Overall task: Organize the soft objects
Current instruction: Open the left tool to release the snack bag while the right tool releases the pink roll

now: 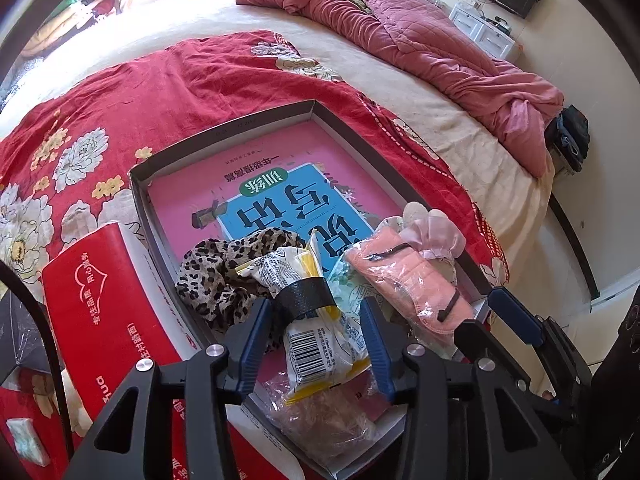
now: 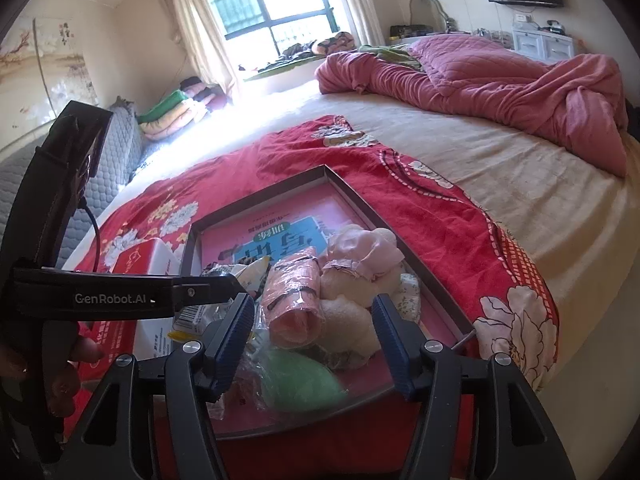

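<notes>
A shallow grey box (image 1: pixel 224 130) (image 2: pixel 256 194) lies on the bed with a pink and blue book as its floor. In it lie a leopard-print cloth (image 1: pixel 224 276), a yellow-white packet with a black band (image 1: pixel 308 320), a bagged pink cloth (image 1: pixel 404 280) (image 2: pixel 294 300), a pale plush toy (image 2: pixel 360 280) and a green soft item (image 2: pixel 300 384). My left gripper (image 1: pixel 316 324) is open, its fingers either side of the banded packet. My right gripper (image 2: pixel 314 320) is open, its fingers either side of the pink cloth and plush toy.
A red tissue box (image 1: pixel 104 304) (image 2: pixel 136 264) stands left of the grey box. A red floral sheet (image 1: pixel 160 92) covers the near bed. A crumpled pink quilt (image 2: pixel 500 88) lies at the far right. The bed edge drops off at right.
</notes>
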`<state>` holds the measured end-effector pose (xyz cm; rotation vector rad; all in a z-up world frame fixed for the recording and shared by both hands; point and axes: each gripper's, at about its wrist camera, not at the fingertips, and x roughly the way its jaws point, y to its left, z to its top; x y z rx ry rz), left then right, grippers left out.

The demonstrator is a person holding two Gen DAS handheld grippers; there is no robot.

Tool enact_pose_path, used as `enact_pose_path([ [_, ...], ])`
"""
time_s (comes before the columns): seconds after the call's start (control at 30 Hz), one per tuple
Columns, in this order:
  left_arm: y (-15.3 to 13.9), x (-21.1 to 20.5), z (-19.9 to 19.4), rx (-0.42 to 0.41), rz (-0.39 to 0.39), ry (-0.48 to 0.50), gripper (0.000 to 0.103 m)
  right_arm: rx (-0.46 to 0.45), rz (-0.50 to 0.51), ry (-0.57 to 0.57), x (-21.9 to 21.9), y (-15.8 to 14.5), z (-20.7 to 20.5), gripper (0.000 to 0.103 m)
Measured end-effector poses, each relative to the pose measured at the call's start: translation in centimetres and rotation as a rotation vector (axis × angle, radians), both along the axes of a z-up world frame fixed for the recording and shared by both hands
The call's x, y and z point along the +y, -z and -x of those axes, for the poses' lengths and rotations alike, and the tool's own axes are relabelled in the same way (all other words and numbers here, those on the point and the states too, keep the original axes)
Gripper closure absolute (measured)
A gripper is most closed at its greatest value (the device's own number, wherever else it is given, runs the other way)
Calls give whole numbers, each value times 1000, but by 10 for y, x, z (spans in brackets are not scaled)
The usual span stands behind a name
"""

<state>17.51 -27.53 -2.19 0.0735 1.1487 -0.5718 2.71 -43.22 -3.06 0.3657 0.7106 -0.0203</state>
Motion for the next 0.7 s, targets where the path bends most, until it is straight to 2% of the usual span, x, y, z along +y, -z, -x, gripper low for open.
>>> enact_pose_path([
  [0.4, -35, 19, 15, -74, 13, -30, 45, -32, 32, 33, 0, -14, 9, 32],
  [0.7, -65, 51, 41, -162, 18, -70, 36, -103, 78, 10, 18, -40, 18, 29],
])
